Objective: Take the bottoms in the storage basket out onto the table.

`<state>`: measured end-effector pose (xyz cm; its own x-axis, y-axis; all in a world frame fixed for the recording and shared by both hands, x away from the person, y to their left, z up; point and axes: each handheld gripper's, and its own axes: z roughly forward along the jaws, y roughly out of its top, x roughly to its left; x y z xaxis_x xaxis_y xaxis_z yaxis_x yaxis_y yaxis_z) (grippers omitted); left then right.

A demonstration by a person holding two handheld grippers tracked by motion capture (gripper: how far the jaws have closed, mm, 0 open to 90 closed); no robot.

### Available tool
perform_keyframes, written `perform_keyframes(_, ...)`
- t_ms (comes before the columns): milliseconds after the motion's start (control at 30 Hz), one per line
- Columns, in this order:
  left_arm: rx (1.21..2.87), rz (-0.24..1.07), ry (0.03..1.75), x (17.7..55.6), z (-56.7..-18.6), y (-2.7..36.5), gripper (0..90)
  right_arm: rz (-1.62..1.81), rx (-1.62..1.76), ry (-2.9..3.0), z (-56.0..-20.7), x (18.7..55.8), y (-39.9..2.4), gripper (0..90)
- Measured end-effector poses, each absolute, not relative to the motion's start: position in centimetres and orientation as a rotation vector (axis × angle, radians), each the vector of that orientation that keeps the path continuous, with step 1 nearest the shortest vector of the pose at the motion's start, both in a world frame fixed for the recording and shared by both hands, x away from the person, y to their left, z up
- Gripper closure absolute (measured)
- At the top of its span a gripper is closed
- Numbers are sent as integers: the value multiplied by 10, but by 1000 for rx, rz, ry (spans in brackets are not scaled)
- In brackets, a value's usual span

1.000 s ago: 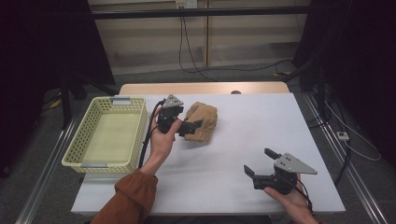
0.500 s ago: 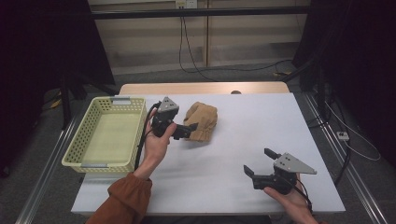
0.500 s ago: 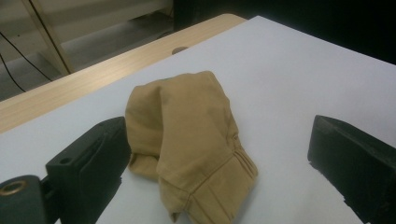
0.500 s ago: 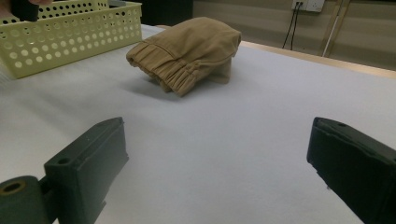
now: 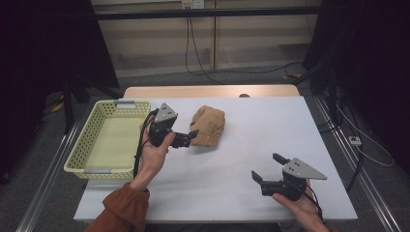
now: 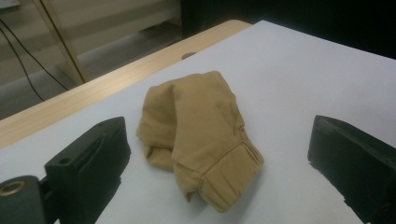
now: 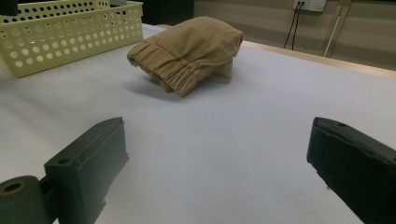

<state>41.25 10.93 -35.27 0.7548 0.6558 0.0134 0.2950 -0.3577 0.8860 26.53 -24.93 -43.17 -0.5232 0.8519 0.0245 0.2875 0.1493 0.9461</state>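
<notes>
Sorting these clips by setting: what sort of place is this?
Probably a lab or recording workspace, not a home: a bare white table, dark curtains at the sides, loose cables on the floor.

The table [image 5: 241, 159] is seen from above and behind in the high view. A folded tan garment [image 6: 201, 135] is viewed closely from the left gripper's camera, and from farther off, low across the table, by the right gripper's camera.

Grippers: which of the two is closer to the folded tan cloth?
The left gripper, beside the cloth near the basket; the right gripper sits far off.
</notes>
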Motion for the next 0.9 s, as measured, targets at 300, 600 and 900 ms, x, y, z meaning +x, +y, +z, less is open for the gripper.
perform_keyframes(300,1945,427,727,396,-351,118,52,1378,1083,1897,-431,265,-249,47)
perform_keyframes(600,1971,458,699,379,-344,120,57,1370,1083,1898,-432,266,-249,47)
perform_keyframes(900,1973,457,675,373,-348,129,52,1371,1083,1897,-432,266,-249,47)
